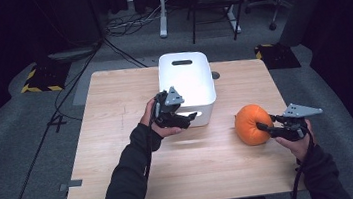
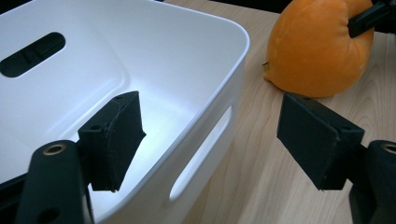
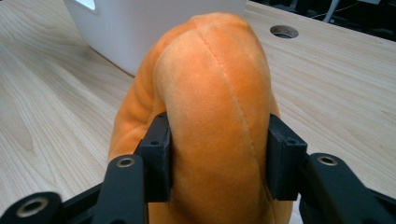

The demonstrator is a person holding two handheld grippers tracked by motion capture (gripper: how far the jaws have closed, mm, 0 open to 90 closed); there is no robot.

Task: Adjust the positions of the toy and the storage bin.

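An orange plush pumpkin (image 1: pixel 251 123) rests on the wooden table (image 1: pixel 116 116), right of the middle. My right gripper (image 1: pixel 264 122) is shut on it from the right; in the right gripper view the pads (image 3: pixel 158 154) press into both sides of the pumpkin (image 3: pixel 215 93). My left gripper (image 1: pixel 189 118) hovers open at the near corner of a white plastic bin (image 1: pixel 205 107). In the left gripper view my left gripper (image 2: pixel 210 135) has one jaw over the inside of the bin (image 2: pixel 140 46) and the other outside it, with nothing held, and the pumpkin (image 2: pixel 313 51) lies beyond.
The bin stands at the table's far middle, with handle slots in its walls. A round cable hole (image 3: pixel 284 31) sits in the table behind the pumpkin. On the floor beyond the table are chair and desk legs (image 1: pixel 215 19) and cables.
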